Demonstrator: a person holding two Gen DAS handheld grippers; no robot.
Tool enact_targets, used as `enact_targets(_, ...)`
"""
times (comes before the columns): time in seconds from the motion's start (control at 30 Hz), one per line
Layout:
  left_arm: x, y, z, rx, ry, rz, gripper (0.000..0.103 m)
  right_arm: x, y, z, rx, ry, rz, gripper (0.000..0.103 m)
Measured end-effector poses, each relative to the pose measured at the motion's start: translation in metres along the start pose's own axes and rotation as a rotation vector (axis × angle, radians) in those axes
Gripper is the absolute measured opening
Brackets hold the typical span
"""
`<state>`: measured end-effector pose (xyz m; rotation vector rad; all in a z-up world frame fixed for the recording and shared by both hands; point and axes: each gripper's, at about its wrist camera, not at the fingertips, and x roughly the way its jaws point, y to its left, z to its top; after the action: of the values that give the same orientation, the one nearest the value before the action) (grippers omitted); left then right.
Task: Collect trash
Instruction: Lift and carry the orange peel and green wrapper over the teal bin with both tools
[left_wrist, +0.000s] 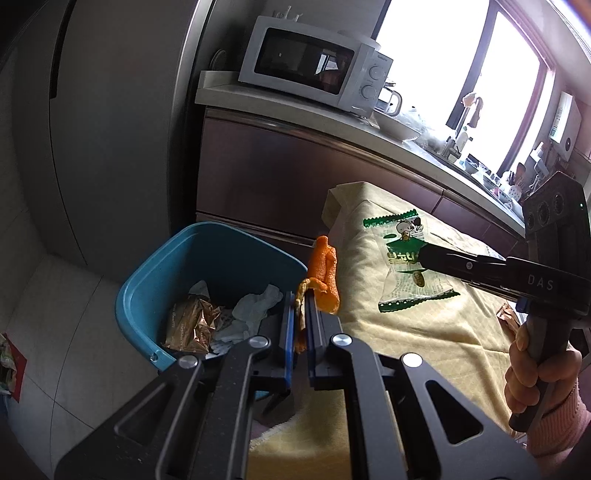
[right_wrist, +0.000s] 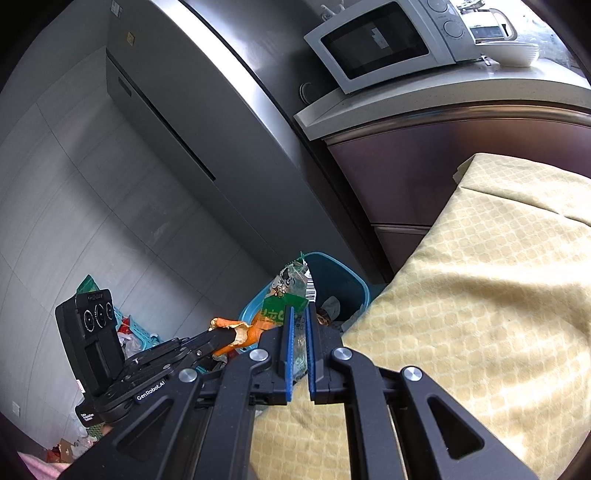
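My left gripper (left_wrist: 300, 295) is shut on a curled orange peel (left_wrist: 325, 269), held at the table's left edge beside the blue trash bin (left_wrist: 147, 280). The bin holds a brown wrapper (left_wrist: 192, 325) and crumpled white tissue (left_wrist: 255, 306). My right gripper (left_wrist: 423, 256) is shut on a clear green-and-white snack wrapper (left_wrist: 406, 258), which hangs above the yellow tablecloth (left_wrist: 424, 339). In the right wrist view the right gripper (right_wrist: 299, 314) pinches the snack wrapper (right_wrist: 286, 295) in front of the blue bin (right_wrist: 354, 284). The left gripper (right_wrist: 218, 338) with the orange peel (right_wrist: 236, 332) is lower left.
A grey refrigerator (left_wrist: 110, 129) stands behind the bin. A white microwave (left_wrist: 314, 62) sits on the counter (left_wrist: 295, 107) with dishes and a sink under a bright window. A person's hand (left_wrist: 532, 376) grips the right gripper's handle. A teal basket (right_wrist: 133, 328) and bags lie on the floor.
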<state>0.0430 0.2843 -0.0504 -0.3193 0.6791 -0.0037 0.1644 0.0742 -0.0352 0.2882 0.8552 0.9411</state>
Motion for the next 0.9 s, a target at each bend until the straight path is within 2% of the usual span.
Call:
enact_targets(0.37,0.008,0.016,0.002,-0.033,0.006,0.032,0.006,0.025,0.007,0.005,-0.006,0.049,0.004,0.005)
enact_targets(0.9,0.028,0.044,0.004,-0.095,0.026,0.076,0.006,0.079,0.019,0.011,-0.038,0.123,-0.049,0.005)
